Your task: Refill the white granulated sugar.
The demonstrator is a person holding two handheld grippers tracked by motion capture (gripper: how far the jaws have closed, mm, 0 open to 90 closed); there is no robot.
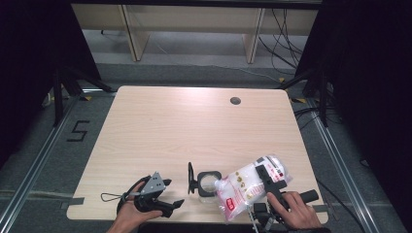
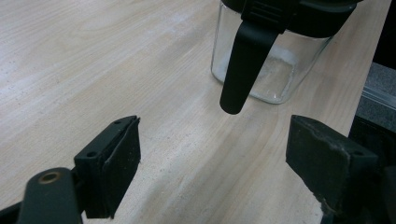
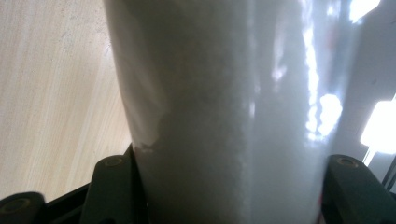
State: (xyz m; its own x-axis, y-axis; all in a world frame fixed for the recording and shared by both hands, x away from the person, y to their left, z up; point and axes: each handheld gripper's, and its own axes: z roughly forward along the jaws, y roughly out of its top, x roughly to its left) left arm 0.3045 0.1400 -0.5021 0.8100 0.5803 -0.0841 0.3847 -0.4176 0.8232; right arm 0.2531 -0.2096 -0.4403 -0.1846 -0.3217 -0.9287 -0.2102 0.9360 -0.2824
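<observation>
A clear plastic bag of white powder with red print is tilted up near the table's front right. My right gripper is shut on it, and its jaws flank the bag on both sides in the right gripper view. The bag's lower left corner overlaps the right rim of a square glass jar. The jar's black lid is swung open to the left. My left gripper stands open at the front left, with nothing between its jaws. In the left gripper view the jar stands just ahead of the left gripper, with a black clasp hanging down its side.
The light wooden table has a round cable hole at the back right. Dark stands rise on both sides, and cables run over the floor behind. A "5" is taped on the floor at the left.
</observation>
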